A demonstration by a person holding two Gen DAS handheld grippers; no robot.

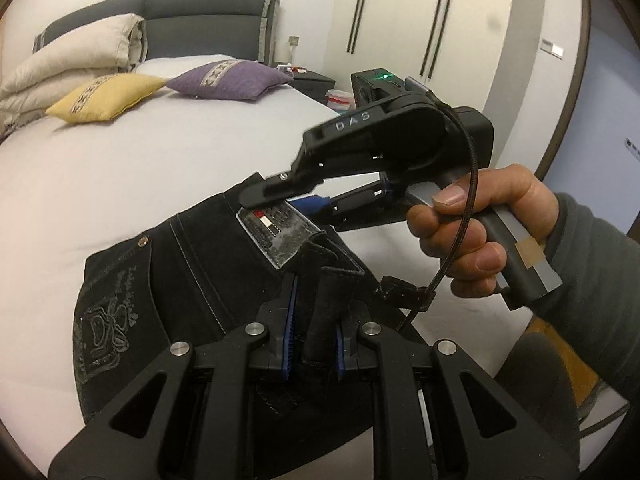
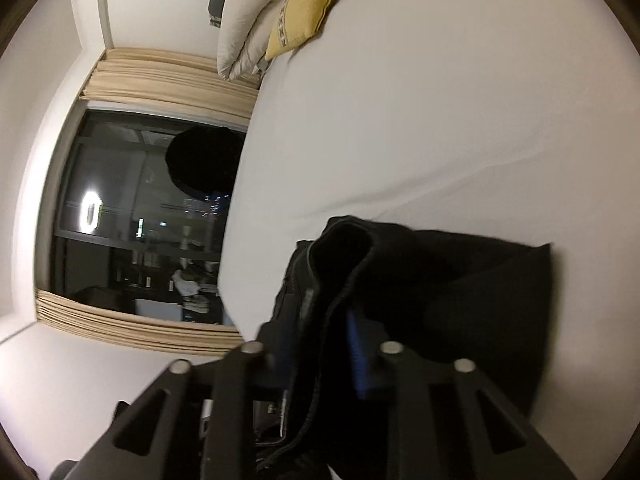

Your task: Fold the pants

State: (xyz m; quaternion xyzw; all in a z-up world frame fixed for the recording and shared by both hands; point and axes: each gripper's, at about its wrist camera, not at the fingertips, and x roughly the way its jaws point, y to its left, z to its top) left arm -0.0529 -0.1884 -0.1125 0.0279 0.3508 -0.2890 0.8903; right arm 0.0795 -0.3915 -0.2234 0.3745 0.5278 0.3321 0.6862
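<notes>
Black pants (image 1: 160, 280) with grey embroidery on a back pocket lie bunched at the near edge of a white bed (image 1: 120, 168). My left gripper (image 1: 316, 312) is shut on an upright fold of the waistband by the leather label (image 1: 276, 232). My right gripper (image 1: 280, 204), held by a hand (image 1: 472, 232), comes in from the right and pinches the waistband edge just behind that label. In the right wrist view, my right gripper (image 2: 320, 344) has the pants' (image 2: 460, 280) dark hem running between its blue pads (image 2: 358, 356). That view is rolled sideways.
A yellow pillow (image 1: 104, 96), a purple pillow (image 1: 232, 80) and a folded beige duvet (image 1: 72, 60) sit at the headboard. A nightstand (image 1: 316, 80) and white wardrobe (image 1: 400, 20) stand beyond the bed. A dark window (image 2: 140, 220) with curtains lies past the bed's far side.
</notes>
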